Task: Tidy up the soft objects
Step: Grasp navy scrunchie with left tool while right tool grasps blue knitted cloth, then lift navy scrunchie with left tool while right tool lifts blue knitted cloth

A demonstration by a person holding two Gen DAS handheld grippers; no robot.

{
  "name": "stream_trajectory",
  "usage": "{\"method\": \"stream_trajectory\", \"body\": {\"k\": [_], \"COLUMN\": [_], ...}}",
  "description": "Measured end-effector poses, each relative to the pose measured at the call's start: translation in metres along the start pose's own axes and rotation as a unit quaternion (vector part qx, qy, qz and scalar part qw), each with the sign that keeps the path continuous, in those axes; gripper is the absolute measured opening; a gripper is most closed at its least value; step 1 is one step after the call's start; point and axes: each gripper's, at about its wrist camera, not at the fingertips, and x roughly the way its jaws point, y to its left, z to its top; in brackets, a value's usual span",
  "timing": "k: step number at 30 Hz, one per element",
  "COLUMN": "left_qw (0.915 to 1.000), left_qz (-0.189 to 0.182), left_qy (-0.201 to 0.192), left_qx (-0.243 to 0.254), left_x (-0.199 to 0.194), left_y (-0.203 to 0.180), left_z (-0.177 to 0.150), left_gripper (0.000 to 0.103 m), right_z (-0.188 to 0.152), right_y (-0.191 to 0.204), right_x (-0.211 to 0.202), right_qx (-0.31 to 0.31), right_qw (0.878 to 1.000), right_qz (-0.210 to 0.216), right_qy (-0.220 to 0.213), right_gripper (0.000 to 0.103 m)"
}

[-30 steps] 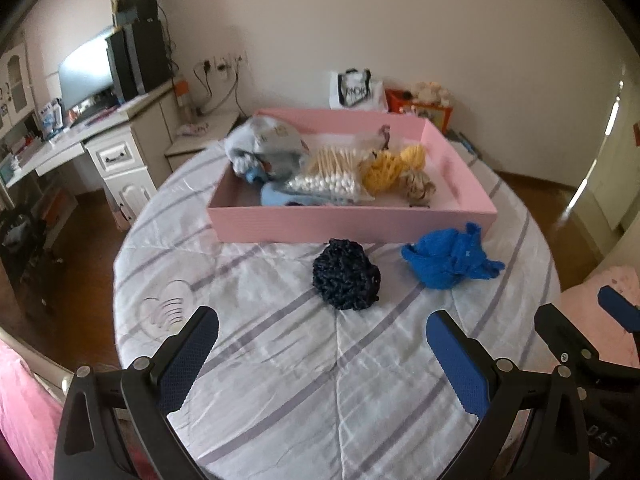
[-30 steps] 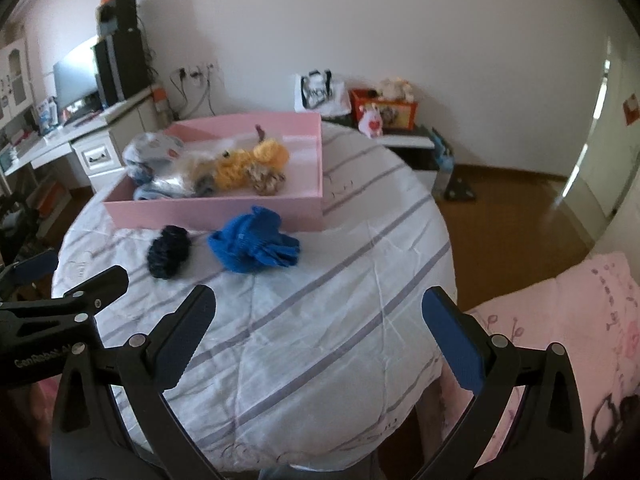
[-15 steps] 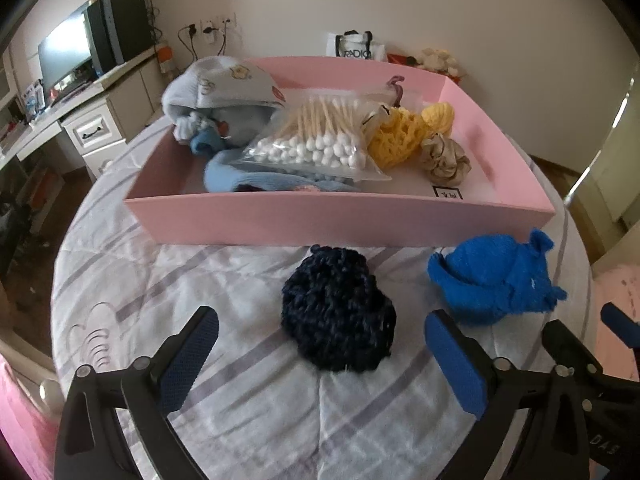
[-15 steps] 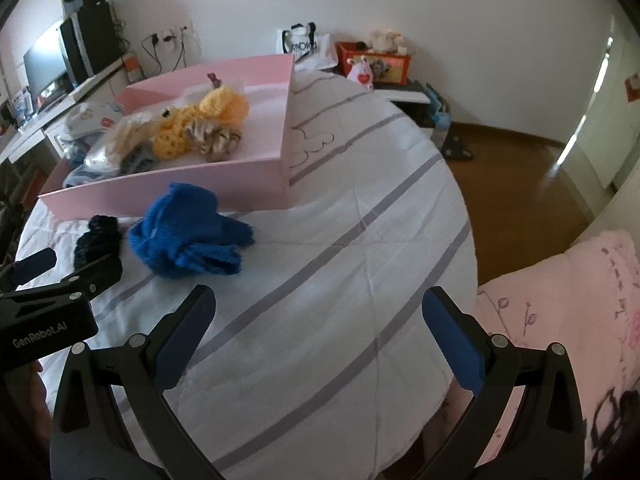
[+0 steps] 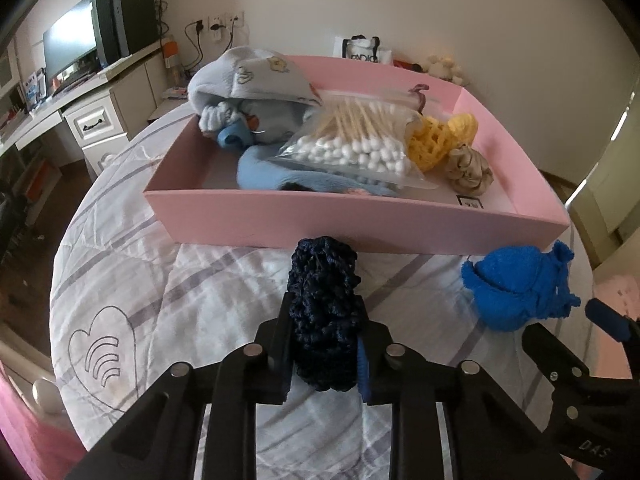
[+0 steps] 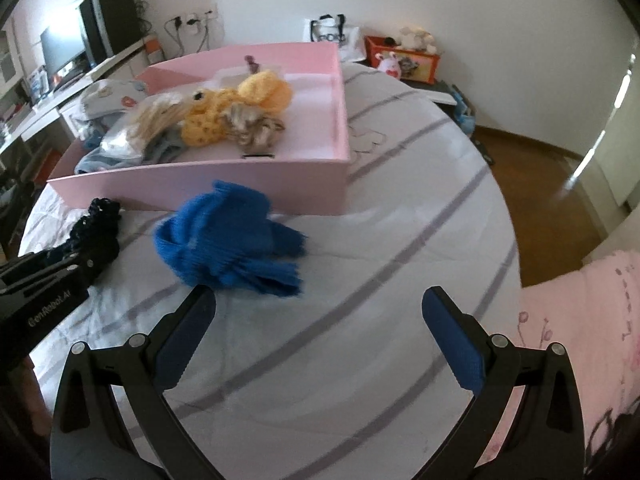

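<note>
A dark navy knitted piece (image 5: 324, 280) lies on the striped tablecloth just before the pink tray (image 5: 256, 216). My left gripper (image 5: 325, 322) is closing its jaws, and the pads squeeze the navy piece into a narrow upright bunch. A bright blue knitted piece (image 6: 232, 240) rests to the right of it, also visible in the left wrist view (image 5: 516, 284). My right gripper (image 6: 318, 308) stands open just short of the blue piece, with nothing between its fingers.
The pink tray (image 6: 208, 188) holds a light blue cloth bundle (image 5: 256, 80), a bag of cotton swabs (image 5: 352, 140), yellow knitted pieces (image 5: 436, 140) and a beige scrunchie (image 5: 468, 168). A desk with a monitor (image 5: 68, 48) stands left. Pink bedding (image 6: 580, 320) borders the table's right.
The left gripper moved down and forward onto the navy piece and shut on it, bunching it up. The right gripper came lower and closer to the blue piece, still open.
</note>
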Motion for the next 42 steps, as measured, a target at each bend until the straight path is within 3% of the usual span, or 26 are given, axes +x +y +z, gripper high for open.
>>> {"method": "stream_trajectory", "body": {"k": [17,22,25,27,29,42], "left_qw": [0.9986,0.9983,0.9982,0.9982,0.9984,0.9995], "left_qz": [-0.052,-0.057,-0.058,-0.057,-0.055,-0.029], "left_qy": [-0.011,-0.014,-0.015,-0.015,-0.015,-0.01], "left_qx": [-0.004,-0.002,-0.003,-0.003,-0.003,-0.006], "left_x": [-0.008,-0.006,-0.006,-0.006,-0.005,-0.01], "left_y": [0.03,0.032,0.033,0.034,0.032,0.022], "left_z": [-0.003,-0.001,-0.002,-0.002,-0.002,-0.001], "left_gripper": [0.021,0.021,0.021,0.021,0.021,0.021], "right_z": [0.021,0.023,0.022,0.022,0.022,0.016], "right_y": [0.039,0.043,0.044,0.045,0.044,0.03], "right_x": [0.037,0.044,0.042,0.038,0.035,0.021], "right_qx": [-0.02,-0.017,-0.015,-0.016,-0.012,-0.005], "right_qw": [0.999,1.0,1.0,1.0,1.0,1.0], "right_qz": [0.004,0.005,0.003,-0.001,-0.001,0.013], "right_qy": [0.024,0.014,0.006,0.0,-0.002,0.001], "right_gripper": [0.103,0.103,0.089,0.06,0.049,0.044]}}
